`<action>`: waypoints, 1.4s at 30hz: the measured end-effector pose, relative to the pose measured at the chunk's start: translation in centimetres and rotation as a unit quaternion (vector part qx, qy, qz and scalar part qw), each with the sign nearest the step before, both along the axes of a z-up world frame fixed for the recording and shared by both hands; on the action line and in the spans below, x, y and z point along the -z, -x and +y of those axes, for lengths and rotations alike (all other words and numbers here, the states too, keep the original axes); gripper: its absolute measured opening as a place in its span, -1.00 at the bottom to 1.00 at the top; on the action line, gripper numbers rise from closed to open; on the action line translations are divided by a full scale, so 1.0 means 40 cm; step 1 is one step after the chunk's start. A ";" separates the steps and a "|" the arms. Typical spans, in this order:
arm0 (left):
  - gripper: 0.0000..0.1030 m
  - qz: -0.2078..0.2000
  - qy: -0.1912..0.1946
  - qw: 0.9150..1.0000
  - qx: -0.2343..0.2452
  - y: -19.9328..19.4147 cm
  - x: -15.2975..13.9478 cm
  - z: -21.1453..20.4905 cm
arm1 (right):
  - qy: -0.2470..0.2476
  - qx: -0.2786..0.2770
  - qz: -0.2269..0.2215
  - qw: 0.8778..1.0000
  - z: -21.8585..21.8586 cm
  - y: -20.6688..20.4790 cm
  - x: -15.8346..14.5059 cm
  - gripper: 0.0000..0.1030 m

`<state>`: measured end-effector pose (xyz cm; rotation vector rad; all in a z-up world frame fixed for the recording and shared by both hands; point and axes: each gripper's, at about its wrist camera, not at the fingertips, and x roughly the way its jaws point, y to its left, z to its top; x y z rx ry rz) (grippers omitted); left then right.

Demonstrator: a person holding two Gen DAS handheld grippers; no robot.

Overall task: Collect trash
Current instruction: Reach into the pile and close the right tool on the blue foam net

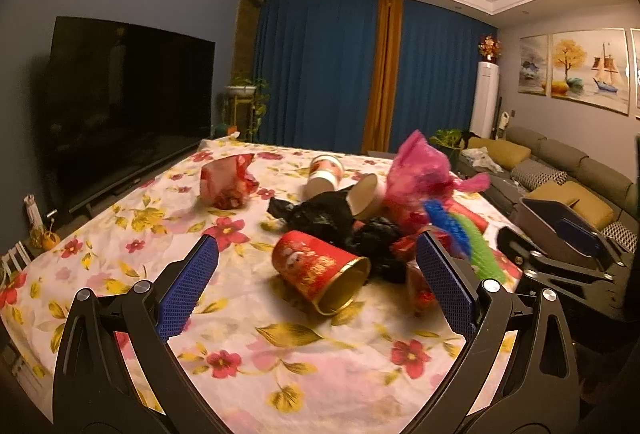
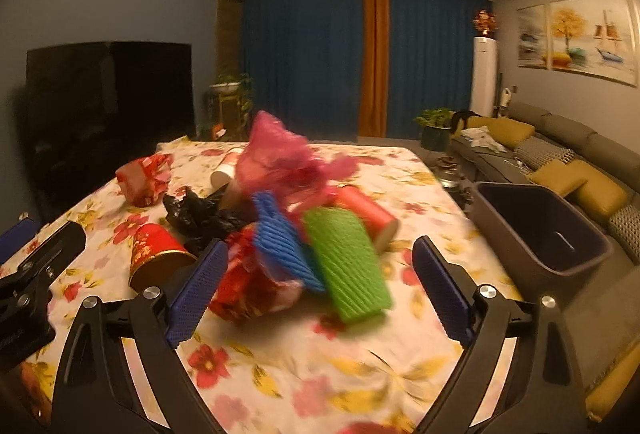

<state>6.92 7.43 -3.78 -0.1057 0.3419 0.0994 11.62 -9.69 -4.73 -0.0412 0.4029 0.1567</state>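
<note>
1. The trash sits heaped on the flowered cloth [image 1: 280, 362] ahead of both your claws: a red cup [image 1: 320, 270] on its side lies between and just past your left claw's [image 1: 318, 274] pads, with black bags [image 1: 320, 214] and a pink bag [image 1: 416, 174] beyond it.
2. Your right claw [image 2: 320, 270] faces a green foam sleeve [image 2: 348, 270] and a blue foam sleeve [image 2: 280, 246], both lying between and just past its pads, not pinched.
3. Both claws stand wide open, holding nothing, and tilt slightly down toward the table.
4. The bin [image 2: 540, 234] stands off the table's edge, right of your right claw, with the sofa [image 2: 580, 170] behind it.
5. A dark TV [image 1: 132, 94] is far left of both claws; blue curtains [image 1: 320, 70] close off the far wall.
6. Your left view catches the right claw at its right edge; your right view catches the left claw at its left edge. Only the right view shows the bin's inside and a red tube [image 2: 368, 214] behind the green sleeve.
</note>
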 end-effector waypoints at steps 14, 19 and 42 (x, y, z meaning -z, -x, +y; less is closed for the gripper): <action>0.88 0.018 0.020 1.000 0.000 -0.059 0.036 0.047 | -0.004 -0.020 0.060 0.998 0.048 -0.128 0.069 -0.30; 0.88 0.022 0.019 1.000 0.010 -0.066 0.043 0.034 | -0.012 -0.031 0.067 0.997 0.040 -0.130 0.078 -0.64; 0.75 0.033 0.020 0.987 0.155 -0.090 0.070 -0.116 | -0.035 -0.037 0.070 0.996 -0.076 -0.054 0.073 -0.67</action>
